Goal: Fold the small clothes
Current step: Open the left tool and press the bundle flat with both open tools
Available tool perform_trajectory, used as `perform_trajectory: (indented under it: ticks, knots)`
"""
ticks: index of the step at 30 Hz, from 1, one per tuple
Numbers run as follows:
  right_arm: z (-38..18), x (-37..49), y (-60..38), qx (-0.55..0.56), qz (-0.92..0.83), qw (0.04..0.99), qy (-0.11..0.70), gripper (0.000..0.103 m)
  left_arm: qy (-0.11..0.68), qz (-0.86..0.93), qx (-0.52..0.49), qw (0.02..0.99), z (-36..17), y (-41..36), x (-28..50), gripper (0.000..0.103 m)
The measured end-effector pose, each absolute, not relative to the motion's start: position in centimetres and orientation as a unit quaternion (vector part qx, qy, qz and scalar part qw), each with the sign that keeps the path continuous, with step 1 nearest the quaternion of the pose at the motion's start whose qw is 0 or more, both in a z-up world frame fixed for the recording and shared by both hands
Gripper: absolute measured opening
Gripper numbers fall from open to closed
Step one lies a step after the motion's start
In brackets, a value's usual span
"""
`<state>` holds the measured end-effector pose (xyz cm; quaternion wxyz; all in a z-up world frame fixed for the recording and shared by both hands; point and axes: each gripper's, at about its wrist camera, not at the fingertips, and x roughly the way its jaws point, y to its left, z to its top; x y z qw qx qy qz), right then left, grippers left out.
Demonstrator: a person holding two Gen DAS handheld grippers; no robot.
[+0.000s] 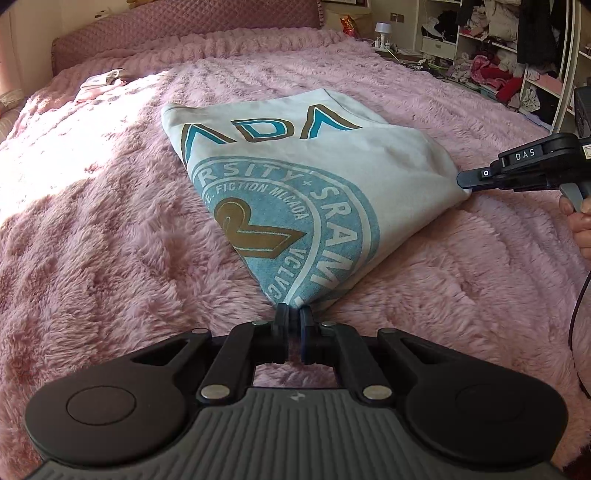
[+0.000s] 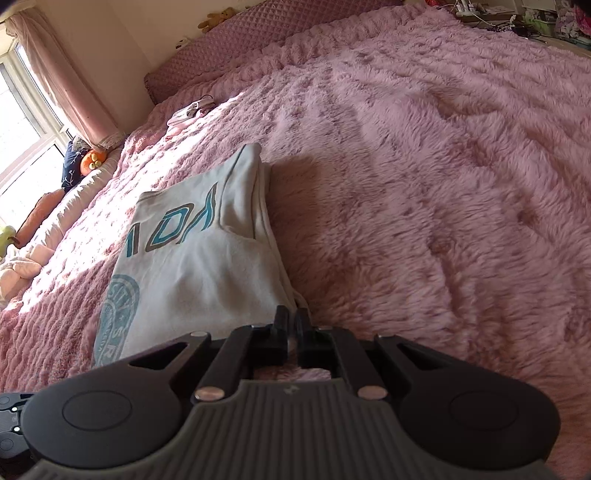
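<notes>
A white T-shirt [image 1: 295, 170] with a blue round print and brown-teal letters lies folded on the pink fluffy bed cover. My left gripper [image 1: 294, 314] is shut on its near corner, the cloth pinched between the pads. In the left wrist view my right gripper [image 1: 466, 184] comes in from the right, shut on the shirt's right corner. The right wrist view shows the same T-shirt [image 2: 199, 258] stretching away to the left, with the right gripper [image 2: 291, 315] closed on its near corner.
The pink fluffy blanket [image 1: 110, 240] covers the whole bed. A small pink garment [image 1: 107, 81] lies near the headboard [image 1: 177, 29]. Shelves with heaped clothes [image 1: 498, 62] stand at the far right. A window with curtain [image 2: 40, 92] and soft toys is on the left.
</notes>
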<state>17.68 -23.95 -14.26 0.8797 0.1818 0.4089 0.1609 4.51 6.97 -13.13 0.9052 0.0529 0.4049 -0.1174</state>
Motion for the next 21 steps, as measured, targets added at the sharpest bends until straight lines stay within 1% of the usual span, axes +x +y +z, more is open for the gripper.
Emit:
perform_trajectory:
  ticks: [1,3,5,6,9,10,11,12,17,21]
  knots:
    - [-14.6,17.6,-24.1,0.192,0.161,0.878,0.408,0.0,0.406,-0.118,0.054,0.905,-12.9,7.1,4.3,0.006]
    - [-14.4,17.4,-24.6,0.209,0.158,0.878,0.4,0.009,0.41,-0.121,0.06,0.902,-12.4,7.4,3.4,0.008]
    - [-13.5,16.8,-25.2,0.231,0.157,0.883,0.378,0.012,0.403,-0.119,0.054,0.906,-11.6,7.7,2.3,0.009]
    - [-12.8,16.4,-25.4,0.237,0.164,0.886,0.363,0.014,0.399,-0.12,0.04,0.908,-11.0,8.0,2.0,0.009]
    - [-11.0,15.8,-24.7,0.231,0.201,0.892,0.333,0.021,0.365,-0.116,-0.022,0.924,-9.3,8.6,2.2,0.017]
    - [-10.4,15.7,-23.9,0.219,0.219,0.892,0.329,0.022,0.35,-0.116,-0.043,0.928,-8.8,8.7,2.6,0.024]
    - [-10.1,15.7,-23.3,0.208,0.23,0.892,0.329,0.022,0.337,-0.119,-0.065,0.932,-8.4,8.7,3.1,0.028]
    - [-9.9,15.8,-22.3,0.19,0.243,0.893,0.329,0.022,0.331,-0.121,-0.083,0.932,-8.3,8.7,3.8,0.03]
    - [-10.9,16.2,-20.1,0.159,0.252,0.888,0.35,0.022,0.344,-0.124,-0.146,0.919,-9.8,8.3,6.6,0.03]
    - [-12.5,16.7,-20.3,0.154,0.225,0.887,0.372,0.023,0.371,-0.106,-0.141,0.912,-11.7,7.9,6.9,0.03]
